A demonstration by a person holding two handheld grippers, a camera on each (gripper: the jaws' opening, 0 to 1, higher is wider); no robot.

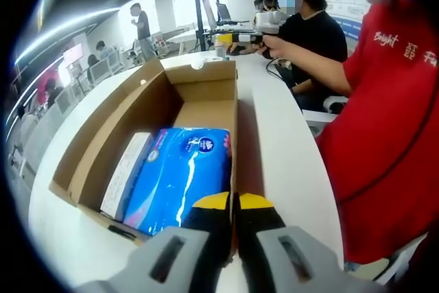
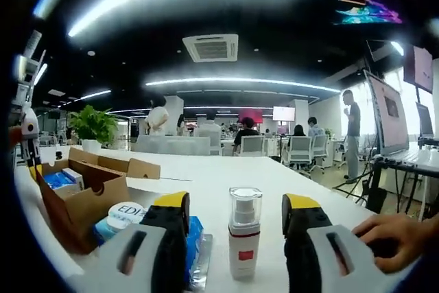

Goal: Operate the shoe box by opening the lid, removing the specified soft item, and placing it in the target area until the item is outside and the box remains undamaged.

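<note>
Pinching box wall (image 1: pixel 235 135), left gripper (image 1: pixel 233 204) hides blue pack (image 1: pixel 175 176) corner, right gripper (image 2: pixel 236 214) spread.

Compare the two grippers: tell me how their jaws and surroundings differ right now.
The left gripper has its jaws closed together at the rim of the open cardboard box, over the blue soft pack; the right gripper has its jaws spread wide apart. The left grips the box wall or nothing clear; the right frames an upright spray bottle without touching it. Both have yellow-tipped black jaws.
</note>
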